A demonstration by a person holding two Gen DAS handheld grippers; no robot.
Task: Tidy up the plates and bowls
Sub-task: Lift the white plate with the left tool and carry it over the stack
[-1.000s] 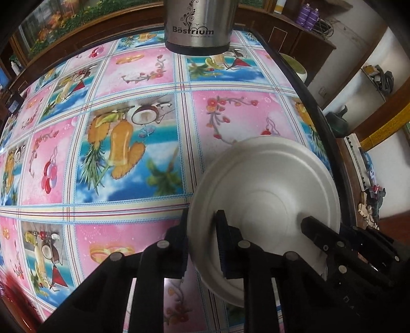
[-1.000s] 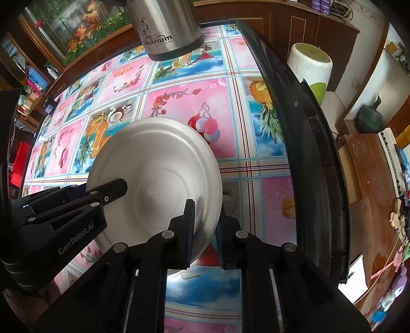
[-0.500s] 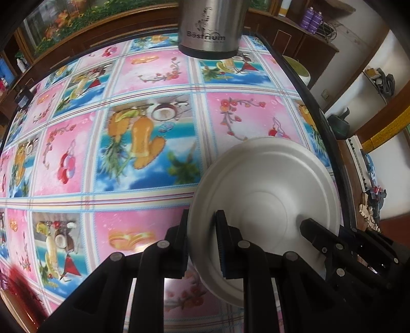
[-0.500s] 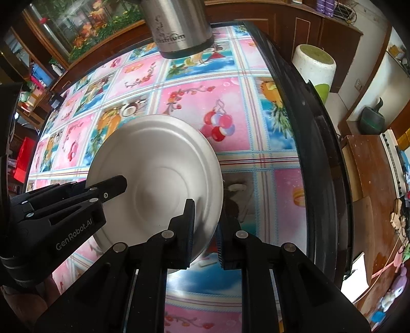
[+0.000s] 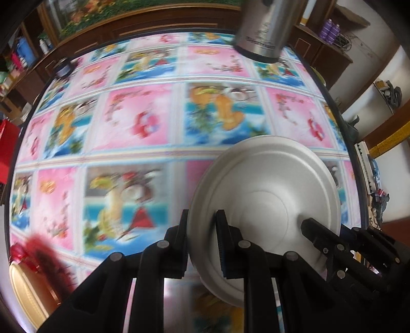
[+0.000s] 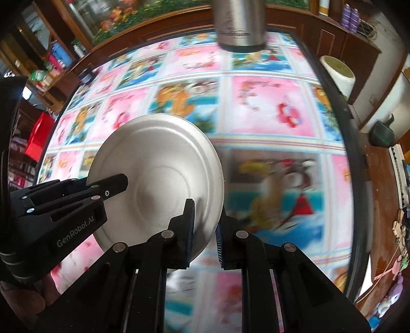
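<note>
A round steel plate is held in the air above the table by both grippers. My left gripper is shut on the plate's left rim, one finger on each face. My right gripper is shut on the plate's right rim. The right gripper also shows in the left wrist view at the plate's far edge, and the left gripper shows in the right wrist view at the lower left. No bowl is in view.
The table has a pink and blue fruit-pattern cloth. A tall steel flask stands at the far edge, also in the right wrist view. A gold-rimmed object sits at the near left. A white stool stands beyond the right edge.
Both grippers have carried the plate leftward and back over the table. The flask has shifted right in both views and more of the table's left side shows. The grips are unchanged.
</note>
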